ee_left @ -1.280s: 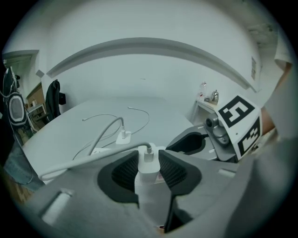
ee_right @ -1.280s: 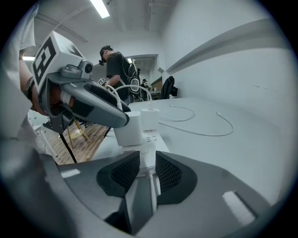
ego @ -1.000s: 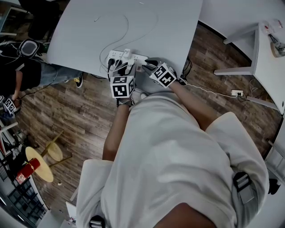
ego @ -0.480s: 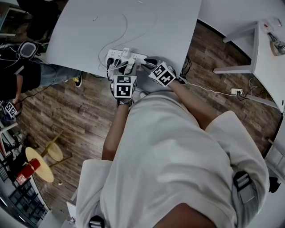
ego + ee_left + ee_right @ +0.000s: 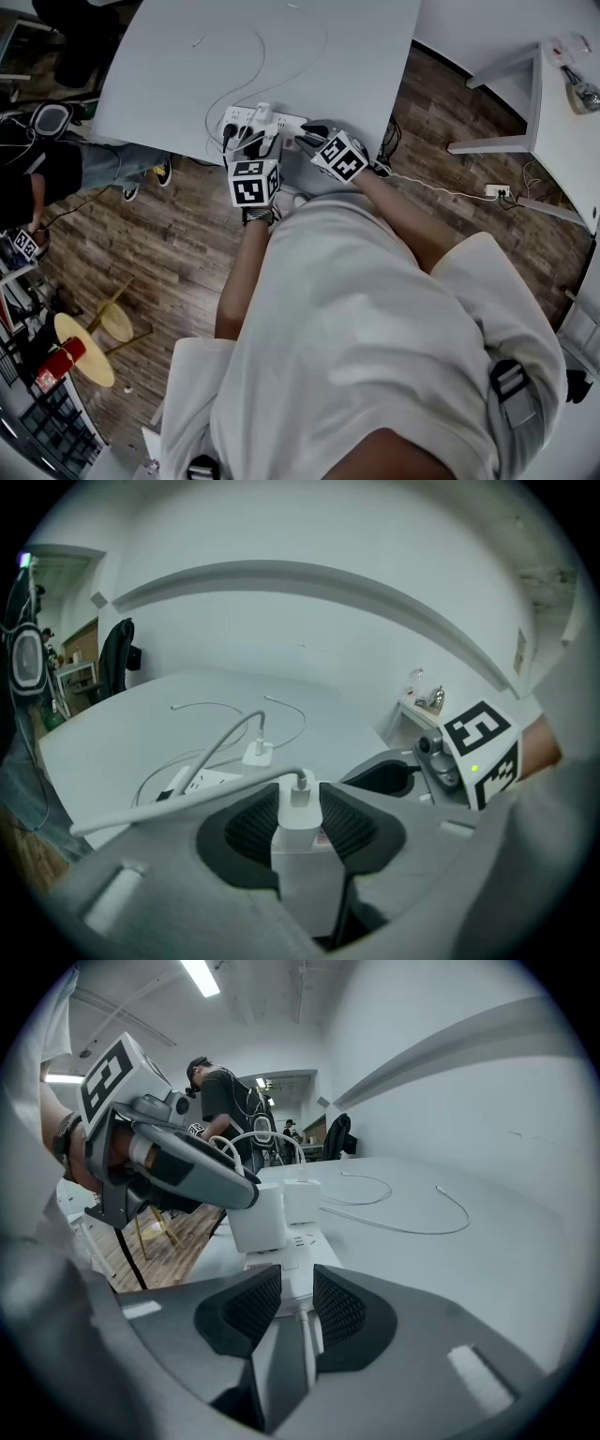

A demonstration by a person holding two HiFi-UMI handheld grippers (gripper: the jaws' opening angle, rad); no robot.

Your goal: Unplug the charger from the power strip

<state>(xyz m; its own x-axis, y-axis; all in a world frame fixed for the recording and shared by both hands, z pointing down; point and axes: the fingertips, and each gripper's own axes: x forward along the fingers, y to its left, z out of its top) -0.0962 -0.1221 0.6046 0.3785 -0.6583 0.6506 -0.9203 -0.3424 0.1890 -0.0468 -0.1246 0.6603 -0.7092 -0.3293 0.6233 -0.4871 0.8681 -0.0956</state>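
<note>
A white power strip (image 5: pixel 265 119) lies near the front edge of the white table (image 5: pixel 356 56). In the left gripper view, a white charger (image 5: pixel 302 841) with a cable in its top sits between the pads, and my left gripper (image 5: pixel 300 803) is shut on it. In the right gripper view that charger (image 5: pixel 255 1218) stands on the power strip (image 5: pixel 292 1251), beside a second white charger (image 5: pixel 302 1199); its prongs are hidden. My right gripper (image 5: pixel 295 1288) is shut on the strip's near end, where its cord leaves. In the head view the left gripper (image 5: pixel 260 148) and right gripper (image 5: pixel 305 138) meet at the strip.
Thin white cables (image 5: pixel 253 52) loop over the table behind the strip. A person (image 5: pixel 52 159) sits at the table's left side. Another white table (image 5: pixel 567 131) stands to the right, with a socket block (image 5: pixel 497 193) and cord on the wooden floor.
</note>
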